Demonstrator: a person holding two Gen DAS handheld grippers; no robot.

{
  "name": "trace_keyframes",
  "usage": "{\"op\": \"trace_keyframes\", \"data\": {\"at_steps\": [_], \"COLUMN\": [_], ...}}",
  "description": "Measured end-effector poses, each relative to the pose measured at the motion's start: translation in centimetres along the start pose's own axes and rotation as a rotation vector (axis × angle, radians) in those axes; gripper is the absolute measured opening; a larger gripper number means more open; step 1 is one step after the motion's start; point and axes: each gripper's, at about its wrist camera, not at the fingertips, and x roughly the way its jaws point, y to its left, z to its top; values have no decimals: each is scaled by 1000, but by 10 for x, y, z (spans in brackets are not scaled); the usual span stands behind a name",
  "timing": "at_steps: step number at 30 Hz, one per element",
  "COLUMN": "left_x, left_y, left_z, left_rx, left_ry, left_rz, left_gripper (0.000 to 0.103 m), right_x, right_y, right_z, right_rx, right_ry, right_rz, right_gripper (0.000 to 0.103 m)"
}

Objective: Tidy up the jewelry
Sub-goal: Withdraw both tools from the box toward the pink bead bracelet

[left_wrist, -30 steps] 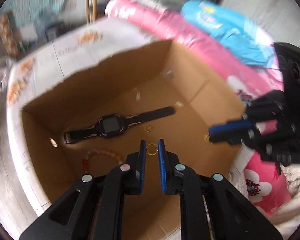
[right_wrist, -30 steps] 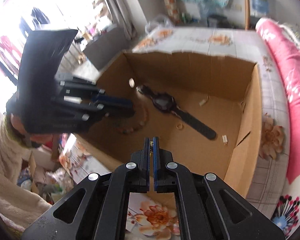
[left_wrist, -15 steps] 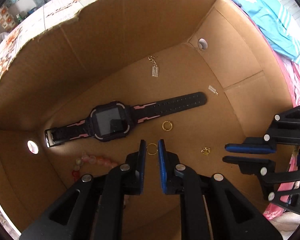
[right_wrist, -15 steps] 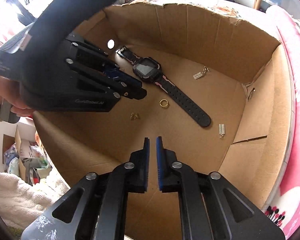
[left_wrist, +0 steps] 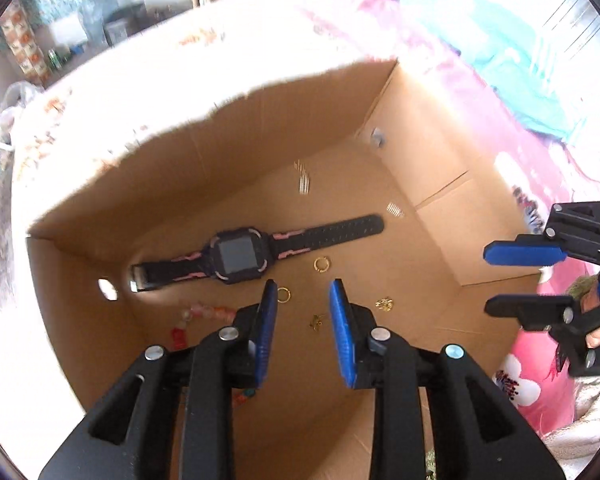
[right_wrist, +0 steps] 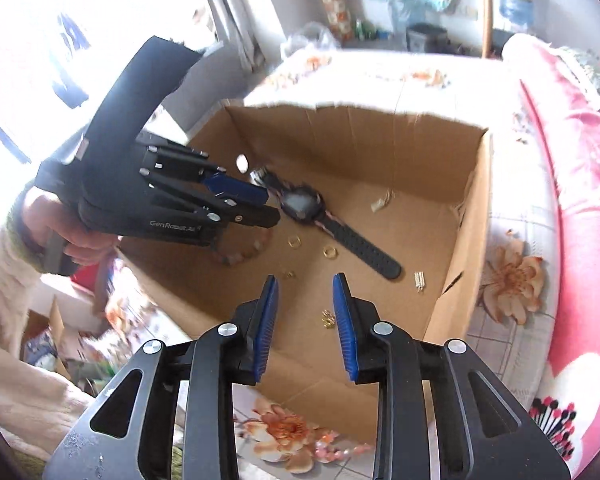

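An open cardboard box [left_wrist: 432, 168] holds a black and pink watch [left_wrist: 240, 256], two gold rings [left_wrist: 321, 265] [left_wrist: 284, 295], small gold earrings [left_wrist: 384, 304] and a pink bead bracelet [left_wrist: 204, 314]. My left gripper [left_wrist: 303, 296] hangs over the box floor with its jaws opening and nothing pressed between them. One ring lies on the floor just beside its left finger. My right gripper [right_wrist: 306, 286] is over the near part of the box, jaws opening too. A gold piece [right_wrist: 328, 318] lies on the floor below its gap. The watch [right_wrist: 304, 204] sits beyond it, next to the left gripper [right_wrist: 260, 204].
Two silver charms [right_wrist: 419, 280] [right_wrist: 380, 204] lie near the box's far and right walls. The box stands on a floral sheet [right_wrist: 512, 276], with pink bedding [right_wrist: 580, 160] to the right. A hand in a white sleeve [right_wrist: 4, 264] holds the left gripper.
Both grippers dipped into the box and came back up. Their jaws went from shut to apart. The gold ring left the left gripper and now lies on the box floor.
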Motion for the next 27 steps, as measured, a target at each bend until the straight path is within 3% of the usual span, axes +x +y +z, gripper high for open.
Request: {"op": "trace_keyframes", "data": {"at_steps": [4, 8, 11, 15, 19, 27], "left_x": [-47, -87, -97, -100, -81, -20], "left_y": [-1, 4, 3, 3, 4, -15], "left_z": [-23, -68, -104, -157, -185, -223], "left_rx": [-1, -20, -45, -95, -144, -167], "left_ry": [-134, -271, -343, -412, -420, -306], "left_rz": [-25, -33, -34, -10, -7, 128], "left_gripper": [28, 32, 36, 39, 43, 48], "right_x": [-33, -49, -51, -38, -19, 32], "right_y": [10, 22, 31, 49, 55, 62], "right_z": [-15, -45, -71, -106, -133, -163], "right_rx": [18, 50, 73, 99, 180, 274], "right_ry": [-132, -250, -289, -270, -215, -107], "right_rz": [5, 3, -5, -63, 7, -55], "right_gripper": [39, 51, 54, 55, 55, 55]}}
